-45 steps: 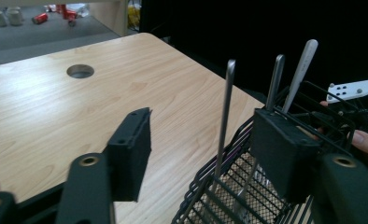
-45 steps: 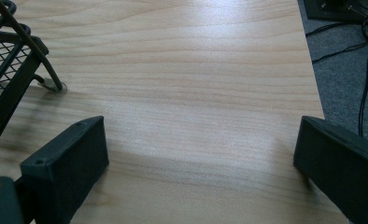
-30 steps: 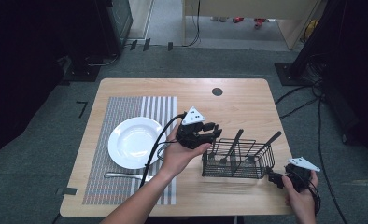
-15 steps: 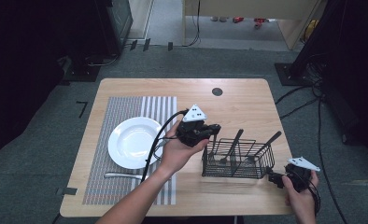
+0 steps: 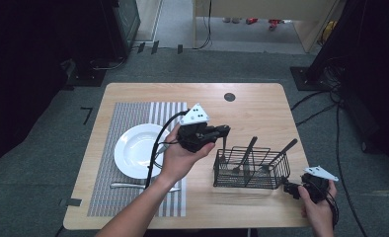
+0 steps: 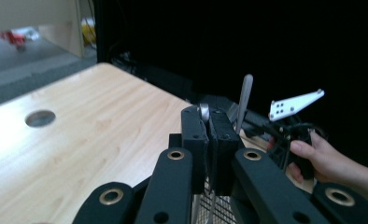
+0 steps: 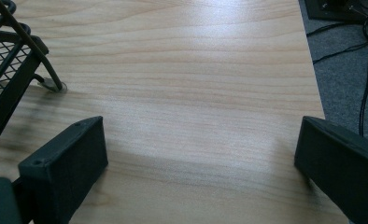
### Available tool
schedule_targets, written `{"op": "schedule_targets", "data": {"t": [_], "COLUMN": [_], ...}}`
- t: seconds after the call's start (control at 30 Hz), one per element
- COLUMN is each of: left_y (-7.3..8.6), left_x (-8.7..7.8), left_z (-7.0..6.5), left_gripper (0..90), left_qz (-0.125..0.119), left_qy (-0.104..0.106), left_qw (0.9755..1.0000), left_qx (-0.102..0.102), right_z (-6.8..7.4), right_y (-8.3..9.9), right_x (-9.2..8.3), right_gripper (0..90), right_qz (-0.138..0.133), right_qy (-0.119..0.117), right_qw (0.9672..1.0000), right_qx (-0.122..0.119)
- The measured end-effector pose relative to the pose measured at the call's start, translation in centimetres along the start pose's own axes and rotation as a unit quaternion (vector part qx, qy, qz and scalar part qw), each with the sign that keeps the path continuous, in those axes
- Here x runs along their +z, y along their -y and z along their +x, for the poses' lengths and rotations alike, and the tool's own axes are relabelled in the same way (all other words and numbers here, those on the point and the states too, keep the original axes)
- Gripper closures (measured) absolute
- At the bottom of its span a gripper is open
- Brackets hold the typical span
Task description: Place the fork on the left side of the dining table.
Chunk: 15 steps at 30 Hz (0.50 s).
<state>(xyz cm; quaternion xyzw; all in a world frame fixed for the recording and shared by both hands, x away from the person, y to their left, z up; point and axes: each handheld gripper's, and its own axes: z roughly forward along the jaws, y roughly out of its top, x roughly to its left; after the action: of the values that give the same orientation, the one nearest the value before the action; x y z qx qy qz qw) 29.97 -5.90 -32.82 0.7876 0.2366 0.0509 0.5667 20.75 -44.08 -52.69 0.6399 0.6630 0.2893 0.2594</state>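
Note:
My left gripper (image 5: 225, 131) hovers over the left end of a black wire basket (image 5: 249, 173), jaws pointing right. In the left gripper view my left gripper (image 6: 209, 126) is shut on the silver top of a thin piece of cutlery (image 6: 204, 111), which hangs down into the basket (image 5: 223, 148). Two more dark-handled utensils (image 5: 247, 150) (image 5: 281, 150) lean in the basket. My right gripper (image 5: 287, 188) rests on the table by the basket's right end. In the right gripper view my right gripper (image 7: 201, 154) is wide open over bare wood, with the basket's corner (image 7: 14, 56) at left.
A white plate (image 5: 136, 150) sits on a striped placemat (image 5: 128, 113), and a piece of cutlery (image 5: 128, 185) lies in front of the plate. The wooden table has a round hole (image 5: 229, 97) near its far edge. The table's right edge (image 7: 313, 79) drops to a floor with cables.
My left gripper has shifted slightly left and up over the basket's left end, still shut. The right hand and gripper have stayed where they were.

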Motion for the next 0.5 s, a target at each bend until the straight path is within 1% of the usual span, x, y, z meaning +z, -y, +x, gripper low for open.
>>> {"op": "schedule_targets", "data": {"t": [0.13, 0.27, 0.33, 0.43, 0.5], "left_y": [-0.6, -1.2, -1.5, -1.9, -2.1], "left_x": [-1.2, -2.4, -2.9, -3.7, -4.3], "left_z": [0.1, 0.1, 0.1, 0.2, 0.4], "left_gripper": [89.2, 89.2, 89.2, 89.3, 89.3], "left_qz": [-0.018, -0.044, -0.057, -0.067, -0.075], "left_qy": [-0.005, -0.008, -0.009, -0.004, -0.005], "left_qw": [0.9998, 0.9990, 0.9983, 0.9977, 0.9970], "left_qx": [0.003, 0.001, -0.003, -0.010, -0.015], "right_z": [0.0, 0.0, 0.0, 0.0, 0.0], "right_y": [0.0, 0.0, 0.0, 0.0, 0.0], "right_x": [0.0, 0.0, 0.0, 0.0, 0.0], "right_gripper": [2.4, 2.4, 2.4, 2.3, 2.3], "right_qz": [0.000, 0.000, 0.000, 0.000, 0.000], "right_qy": [0.000, 0.000, 0.000, 0.000, 0.000], "right_qw": [1.0000, 1.0000, 1.0000, 1.0000, 1.0000], "right_qx": [0.000, 0.000, 0.000, 0.000, 0.000]}}
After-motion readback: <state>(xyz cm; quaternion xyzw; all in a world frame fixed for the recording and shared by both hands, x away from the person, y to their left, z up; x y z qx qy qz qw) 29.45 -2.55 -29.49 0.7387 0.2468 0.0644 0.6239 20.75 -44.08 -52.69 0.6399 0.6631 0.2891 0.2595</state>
